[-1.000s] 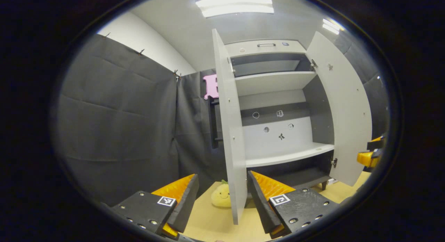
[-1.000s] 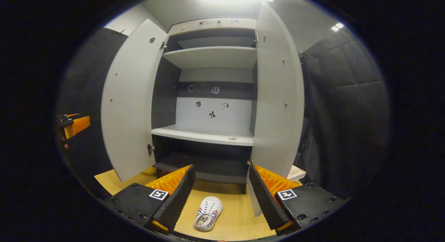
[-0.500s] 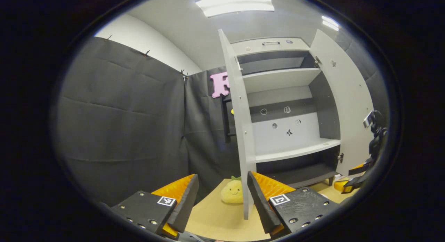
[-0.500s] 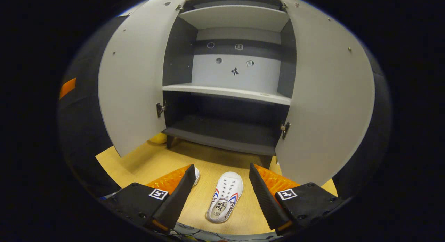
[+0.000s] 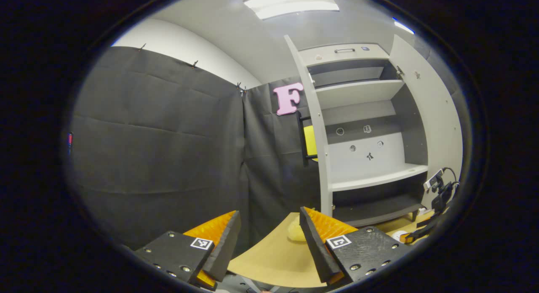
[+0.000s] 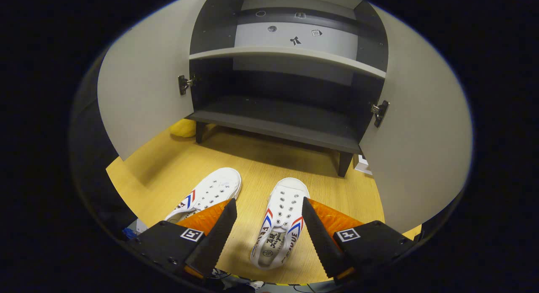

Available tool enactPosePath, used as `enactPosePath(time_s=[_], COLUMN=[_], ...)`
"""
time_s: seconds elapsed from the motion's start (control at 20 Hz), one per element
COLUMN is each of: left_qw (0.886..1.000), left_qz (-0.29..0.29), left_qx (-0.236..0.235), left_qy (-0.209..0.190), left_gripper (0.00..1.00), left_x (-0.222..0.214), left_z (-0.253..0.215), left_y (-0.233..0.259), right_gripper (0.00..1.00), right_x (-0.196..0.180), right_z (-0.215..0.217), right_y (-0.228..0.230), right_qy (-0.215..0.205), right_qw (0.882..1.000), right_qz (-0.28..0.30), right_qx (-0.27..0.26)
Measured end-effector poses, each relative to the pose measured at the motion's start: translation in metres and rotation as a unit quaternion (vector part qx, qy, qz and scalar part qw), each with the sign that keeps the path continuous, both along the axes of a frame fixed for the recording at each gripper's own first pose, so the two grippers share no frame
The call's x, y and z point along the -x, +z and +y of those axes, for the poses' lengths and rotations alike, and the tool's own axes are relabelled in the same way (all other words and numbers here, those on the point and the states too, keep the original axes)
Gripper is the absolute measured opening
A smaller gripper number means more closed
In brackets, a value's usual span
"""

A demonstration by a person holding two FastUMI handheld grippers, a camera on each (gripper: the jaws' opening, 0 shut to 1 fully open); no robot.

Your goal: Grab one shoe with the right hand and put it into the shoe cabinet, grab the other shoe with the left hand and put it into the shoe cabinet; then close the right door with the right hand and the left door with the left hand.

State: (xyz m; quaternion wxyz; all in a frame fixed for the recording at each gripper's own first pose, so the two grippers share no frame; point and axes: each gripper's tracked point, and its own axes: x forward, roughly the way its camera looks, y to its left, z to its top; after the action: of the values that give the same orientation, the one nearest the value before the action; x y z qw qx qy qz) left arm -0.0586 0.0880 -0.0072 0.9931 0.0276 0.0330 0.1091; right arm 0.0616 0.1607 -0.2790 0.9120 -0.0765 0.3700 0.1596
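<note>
Two white shoes with red and blue stripes lie on the wooden floor in the right gripper view. The right shoe (image 6: pixel 279 219) lies between the fingers of my open right gripper (image 6: pixel 267 232), below them. The left shoe (image 6: pixel 207 194) lies just left of it, partly behind the left finger. Beyond them stands the shoe cabinet (image 6: pixel 278 116) with both doors (image 6: pixel 139 95) swung wide. My left gripper (image 5: pixel 267 242) is open and holds nothing, aimed left of the cabinet (image 5: pixel 370 158). The right gripper shows at that view's right edge (image 5: pixel 438 200), state unclear.
A yellow plush toy (image 5: pixel 295 232) sits on the floor by the cabinet's left door (image 5: pixel 313 129), also seen as a yellow plush toy (image 6: pixel 183 128) in the right gripper view. A small white box (image 6: pixel 362 164) lies by the cabinet's right leg.
My right gripper tilted down and came closer to the floor, so both shoes came into view between and beside its fingers. My left gripper swung left, away from the cabinet.
</note>
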Motion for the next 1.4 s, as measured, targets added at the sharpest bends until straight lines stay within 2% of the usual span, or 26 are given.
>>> enactPosePath(time_s=[0.25, 0.3, 0.45, 0.55, 0.6, 0.7, 0.75, 0.8, 0.85, 0.95, 1.0, 1.05, 1.1, 1.15, 1.4], left_qw=[1.000, 1.000, 1.000, 1.000, 1.000, 1.000, 1.000, 1.000, 1.000, 1.000, 1.000, 1.000, 1.000, 1.000, 1.000], left_qz=[0.001, 0.002, 0.003, 0.005, 0.006, 0.006, 0.006, 0.006, 0.005, 0.004, 0.003, 0.002, 0.001, 0.000, -0.012], left_qx=[-0.008, -0.009, -0.011, -0.011, -0.012, -0.013, -0.013, -0.014, -0.013, -0.013, -0.012, -0.011, -0.011, -0.011, -0.021], left_qy=[0.018, 0.021, 0.023, 0.023, 0.022, 0.022, 0.022, 0.023, 0.023, 0.021, 0.020, 0.018, 0.015, 0.012, -0.003], left_gripper=[0.83, 0.83, 0.83, 0.83, 0.82, 0.82, 0.83, 0.82, 0.82, 0.82, 0.83, 0.82, 0.83, 0.83, 0.83], left_x=[0.011, 0.012, 0.013, 0.013, 0.013, 0.012, 0.012, 0.012, 0.011, 0.012, 0.012, 0.011, 0.010, 0.009, -0.005], left_z=[0.011, 0.013, 0.016, 0.016, 0.015, 0.015, 0.015, 0.016, 0.016, 0.015, 0.015, 0.014, 0.014, 0.013, 0.006], left_y=[0.001, 0.001, 0.000, 0.000, 0.000, 0.000, 0.000, 0.001, 0.001, 0.002, 0.002, 0.002, 0.002, 0.003, 0.008], right_gripper=[0.98, 0.95, 0.93, 0.87, 0.76, 0.62, 0.61, 0.65, 0.65, 0.32, 0.31, 0.20, 0.05, 0.00, 0.00], right_x=[0.002, 0.002, 0.001, 0.001, -0.002, -0.001, -0.004, -0.002, -0.002, -0.008, -0.011, -0.006, -0.011, -0.008, -0.011], right_z=[0.004, 0.005, 0.007, 0.006, 0.005, 0.006, 0.007, 0.010, -0.002, -0.004, -0.005, -0.001, -0.001, -0.003, -0.004], right_y=[-0.046, -0.052, -0.071, -0.083, -0.089, -0.093, -0.095, -0.096, -0.098, -0.094, -0.096, -0.084, -0.091, -0.091, -0.055], right_qy=[0.002, -0.001, -0.009, -0.012, -0.019, -0.028, -0.033, -0.029, -0.034, -0.033, -0.031, -0.036, -0.038, -0.036, -0.058], right_qw=[0.998, 0.997, 0.994, 0.992, 0.991, 0.988, 0.988, 0.986, 0.986, 0.985, 0.985, 0.986, 0.986, 0.987, 0.991], right_qz=[0.063, 0.074, 0.105, 0.123, 0.130, 0.146, 0.146, 0.155, 0.143, 0.145, 0.143, 0.145, 0.143, 0.141, 0.118], right_qx=[0.013, 0.013, 0.017, 0.030, 0.037, 0.040, 0.045, 0.051, 0.084, 0.090, 0.086, 0.076, 0.075, 0.072, 0.008])
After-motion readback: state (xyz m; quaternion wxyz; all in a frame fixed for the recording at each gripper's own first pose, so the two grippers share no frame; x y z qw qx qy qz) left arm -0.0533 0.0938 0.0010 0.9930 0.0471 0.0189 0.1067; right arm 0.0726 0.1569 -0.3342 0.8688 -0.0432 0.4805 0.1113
